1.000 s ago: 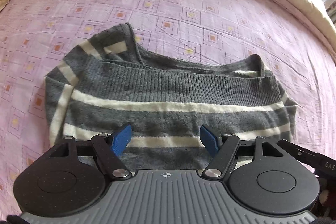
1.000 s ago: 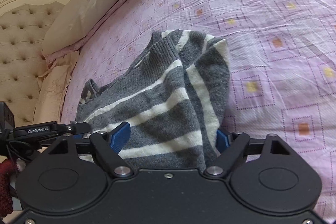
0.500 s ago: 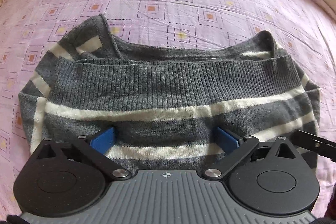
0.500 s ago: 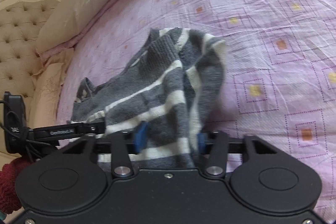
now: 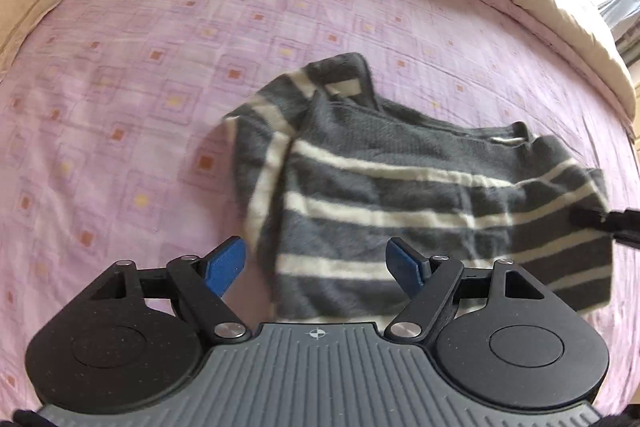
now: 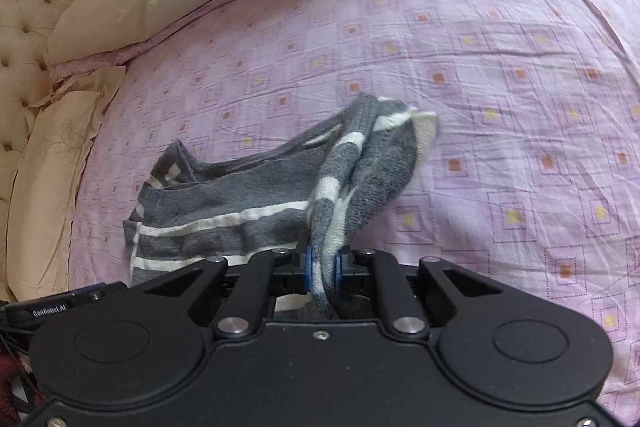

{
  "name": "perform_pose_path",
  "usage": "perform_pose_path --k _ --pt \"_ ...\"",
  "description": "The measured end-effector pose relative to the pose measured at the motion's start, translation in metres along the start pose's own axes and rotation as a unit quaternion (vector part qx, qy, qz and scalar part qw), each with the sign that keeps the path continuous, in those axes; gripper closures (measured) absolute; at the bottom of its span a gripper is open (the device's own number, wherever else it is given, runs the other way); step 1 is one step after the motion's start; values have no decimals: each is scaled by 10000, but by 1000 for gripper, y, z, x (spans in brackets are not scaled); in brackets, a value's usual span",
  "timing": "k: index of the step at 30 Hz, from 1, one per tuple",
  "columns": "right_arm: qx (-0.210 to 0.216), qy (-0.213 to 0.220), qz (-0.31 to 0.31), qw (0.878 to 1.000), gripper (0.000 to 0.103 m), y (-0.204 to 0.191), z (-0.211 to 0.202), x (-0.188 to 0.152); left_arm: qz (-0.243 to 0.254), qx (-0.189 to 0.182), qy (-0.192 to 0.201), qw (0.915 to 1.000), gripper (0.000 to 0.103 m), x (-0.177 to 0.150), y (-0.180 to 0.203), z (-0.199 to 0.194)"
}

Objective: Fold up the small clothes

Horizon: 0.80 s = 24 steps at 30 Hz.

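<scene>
Soft grey-and-white striped knit sweater [image 6: 240,203] pinched at one edge
The right gripper [image 6: 321,273], jaws just closing, clamped bunched fabric; the left gripper [image 5: 316,263] was spread, empty. Limp knit likely sags; edges suit gripping.

left claw [image 5: 316,265] jaws apart, just narrowing, gripping nothing | right claw [image 6: 322,267] just closed, pinching cloth

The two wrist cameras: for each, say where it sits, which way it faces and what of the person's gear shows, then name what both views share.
Left wrist: sits on the left gripper, looking steeply down over its open blue fingers at the striped sweater on the pink bedsheet; the right gripper's tip enters at the right edge.
Right wrist: sits on the right gripper, facing down toward the headboard, its fingers pinching a raised sweater fold.
Shared: sweater, bedsheet, beige pillows.
</scene>
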State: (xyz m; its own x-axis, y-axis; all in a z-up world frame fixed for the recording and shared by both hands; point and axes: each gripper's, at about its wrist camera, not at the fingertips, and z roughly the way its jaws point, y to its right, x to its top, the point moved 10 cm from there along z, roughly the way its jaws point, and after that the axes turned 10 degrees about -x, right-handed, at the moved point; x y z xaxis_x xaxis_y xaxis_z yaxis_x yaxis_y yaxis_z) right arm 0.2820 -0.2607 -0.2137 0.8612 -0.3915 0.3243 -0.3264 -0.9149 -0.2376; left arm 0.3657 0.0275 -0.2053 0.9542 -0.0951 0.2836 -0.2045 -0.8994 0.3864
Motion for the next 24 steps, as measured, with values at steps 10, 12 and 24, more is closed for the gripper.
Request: perform_pose_path --k 10,12,24 --pt "-5 -16 -1391 9903 85 -161 8 16 -599 64 -109 9981 27 -57 -86 -39" --pt "-29 -121 -1695 9854 85 -190 24 13 -660 90 -134 9977 27 -65 -96 -42" --pt "858 -561 -1895 9765 80 -240 66 -28 -980 -17 -118 9951 27 -80 -118 -46"
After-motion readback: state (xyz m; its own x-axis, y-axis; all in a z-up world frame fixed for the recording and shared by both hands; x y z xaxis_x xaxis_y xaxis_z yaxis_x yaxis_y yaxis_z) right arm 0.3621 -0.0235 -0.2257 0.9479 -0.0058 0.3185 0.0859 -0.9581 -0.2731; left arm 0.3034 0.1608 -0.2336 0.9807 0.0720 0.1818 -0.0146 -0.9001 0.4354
